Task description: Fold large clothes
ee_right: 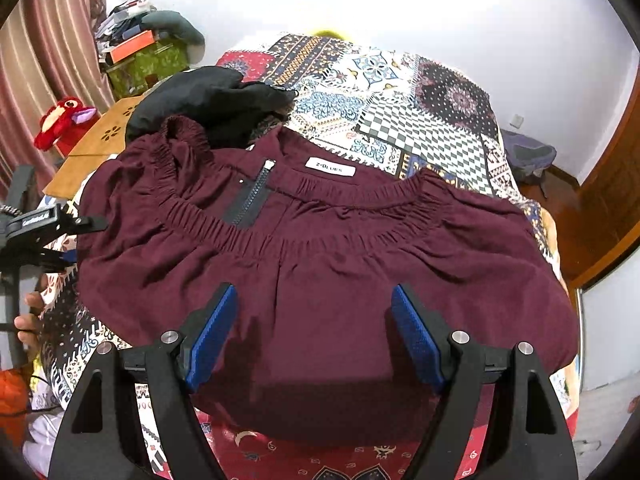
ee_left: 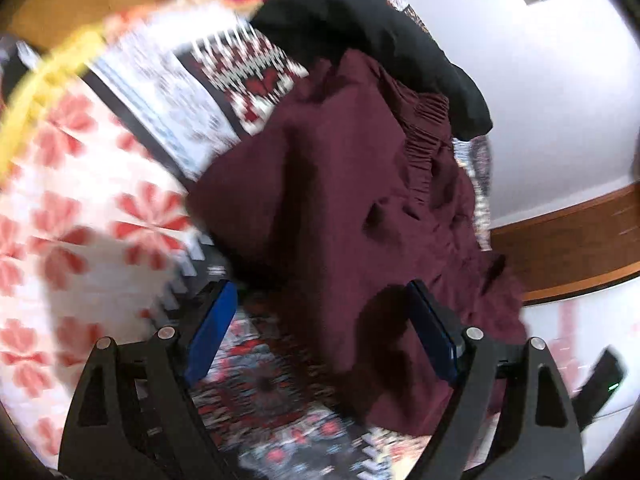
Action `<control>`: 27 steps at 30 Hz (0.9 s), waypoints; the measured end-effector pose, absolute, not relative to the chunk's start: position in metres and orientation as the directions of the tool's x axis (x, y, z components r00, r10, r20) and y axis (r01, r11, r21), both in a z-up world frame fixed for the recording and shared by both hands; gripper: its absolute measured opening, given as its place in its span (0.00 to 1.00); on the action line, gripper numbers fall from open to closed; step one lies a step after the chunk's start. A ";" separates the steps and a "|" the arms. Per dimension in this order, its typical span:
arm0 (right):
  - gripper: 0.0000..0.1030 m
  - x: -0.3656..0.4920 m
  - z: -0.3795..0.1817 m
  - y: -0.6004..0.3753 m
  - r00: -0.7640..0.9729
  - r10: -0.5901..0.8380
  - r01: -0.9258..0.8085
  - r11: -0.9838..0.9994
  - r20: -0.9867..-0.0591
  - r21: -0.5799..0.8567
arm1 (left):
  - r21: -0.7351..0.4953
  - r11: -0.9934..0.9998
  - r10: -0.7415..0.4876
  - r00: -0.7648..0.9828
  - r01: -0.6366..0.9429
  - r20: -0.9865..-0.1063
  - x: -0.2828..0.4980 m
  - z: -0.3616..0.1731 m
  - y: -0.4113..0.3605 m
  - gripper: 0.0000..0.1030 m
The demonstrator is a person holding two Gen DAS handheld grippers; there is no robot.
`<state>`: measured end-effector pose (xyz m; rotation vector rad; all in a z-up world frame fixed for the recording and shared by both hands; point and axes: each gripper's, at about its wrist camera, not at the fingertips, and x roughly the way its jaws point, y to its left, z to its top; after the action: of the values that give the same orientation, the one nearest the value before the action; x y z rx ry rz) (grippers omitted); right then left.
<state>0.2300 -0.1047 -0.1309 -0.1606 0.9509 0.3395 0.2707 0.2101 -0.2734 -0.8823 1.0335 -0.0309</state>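
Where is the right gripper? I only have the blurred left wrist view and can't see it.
Observer: The right gripper is over the near part of the maroon garment, jaws open, pinching nothing.
Operator: Which way does the garment lie?
Observer: Its elastic waistband is on the far side from that gripper.
Operator: Any markings there?
Observer: A white label and a dark zipper show at the waistband.

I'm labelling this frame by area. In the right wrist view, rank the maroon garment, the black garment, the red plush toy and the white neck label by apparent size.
1. maroon garment
2. black garment
3. red plush toy, farther off, so its true size is unsure
4. white neck label
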 end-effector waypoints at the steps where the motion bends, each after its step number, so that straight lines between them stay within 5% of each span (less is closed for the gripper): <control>1: 0.74 0.230 -0.131 -0.106 0.530 0.214 -0.349 0.937 -0.820 0.019 | -0.671 0.645 -0.436 0.545 -0.365 -0.716 0.276 -0.278 0.209 0.83; 9: 0.74 0.233 -0.138 -0.118 0.492 0.240 -0.302 0.949 -0.837 0.094 | -0.692 0.609 -0.407 0.596 -0.386 -0.692 0.309 -0.290 0.208 0.83; 11: 0.74 0.232 -0.139 -0.121 0.480 0.256 -0.292 0.949 -0.839 0.122 | -0.661 0.625 -0.357 0.600 -0.416 -0.716 0.309 -0.288 0.208 0.63; 17: 0.74 0.234 -0.134 -0.117 0.463 0.290 -0.274 0.945 -0.837 0.176 | -0.610 0.680 -0.272 0.633 -0.407 -0.725 0.292 -0.255 0.201 0.31; 27: 0.74 0.227 -0.111 -0.054 0.448 0.408 -0.396 0.888 -0.795 0.232 | -0.585 0.744 -0.128 0.790 -0.324 -0.600 0.211 -0.165 0.209 0.26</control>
<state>0.2270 -0.0540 -0.1108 0.0134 0.9876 0.4976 0.2106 0.2088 -0.1647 -0.7373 0.6662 0.1166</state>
